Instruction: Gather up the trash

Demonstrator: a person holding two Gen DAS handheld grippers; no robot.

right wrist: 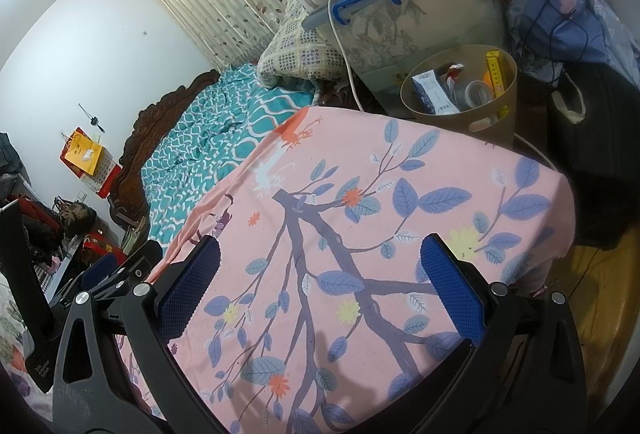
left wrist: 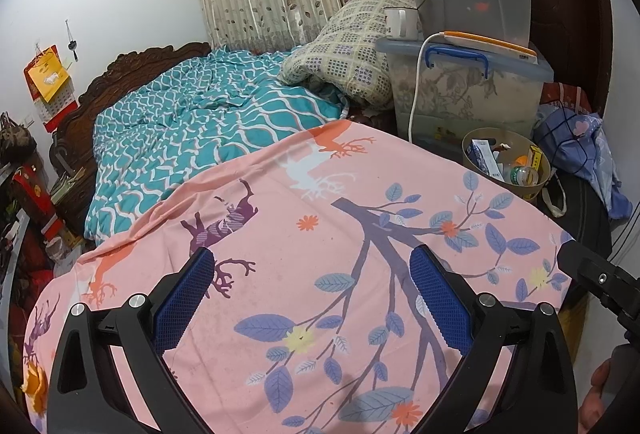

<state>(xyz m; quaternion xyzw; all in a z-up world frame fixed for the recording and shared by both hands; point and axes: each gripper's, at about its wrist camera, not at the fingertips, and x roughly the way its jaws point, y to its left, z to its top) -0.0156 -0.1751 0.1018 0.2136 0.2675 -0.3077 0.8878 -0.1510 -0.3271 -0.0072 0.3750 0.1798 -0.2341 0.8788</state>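
A pink leaf-print sheet (left wrist: 320, 274) lies bare beneath both tools; the tan bin (right wrist: 460, 114) beyond its far edge holds boxes and a bottle. Left tool (left wrist: 312, 298) and right tool (right wrist: 320, 286) gape wide, empty. Reaching in carelessly could tip the bin.

Near: pink leaf-and-deer printed cloth (left wrist: 304, 274) spread flat over a raised surface, bare of loose items. Farther left: carved dark wooden bed (left wrist: 132, 66) under rumpled teal patterned quilt (left wrist: 208, 114), checked folded blanket (left wrist: 348, 50) at far right end.
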